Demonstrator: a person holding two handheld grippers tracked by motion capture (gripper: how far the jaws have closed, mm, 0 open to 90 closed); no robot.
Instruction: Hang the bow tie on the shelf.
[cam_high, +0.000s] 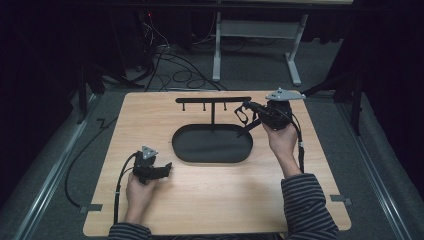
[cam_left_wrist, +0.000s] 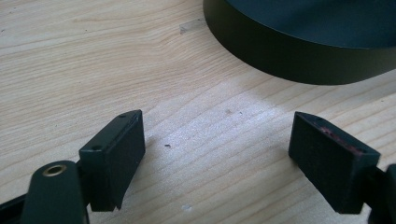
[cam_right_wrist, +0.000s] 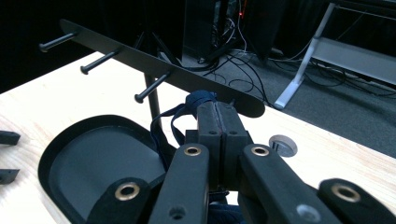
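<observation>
Currently, a dark blue strap (cam_right_wrist: 187, 109) is clamped between the closed jaws of the right tool (cam_right_wrist: 218, 112), just beside the rack (cam_right_wrist: 154, 60) above the black tray (cam_high: 212, 144). Nothing is held by the left tool (cam_left_wrist: 217, 149), jaws apart on the table (cam_left_wrist: 70, 70).

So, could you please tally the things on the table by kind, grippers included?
Grippers: 2, the left gripper open, the right gripper shut on the strap
Stands: 1, the stand with its tray
Pegs on the stand: 3
Straps: 1, the strap, dark blue
Total: 7
</observation>
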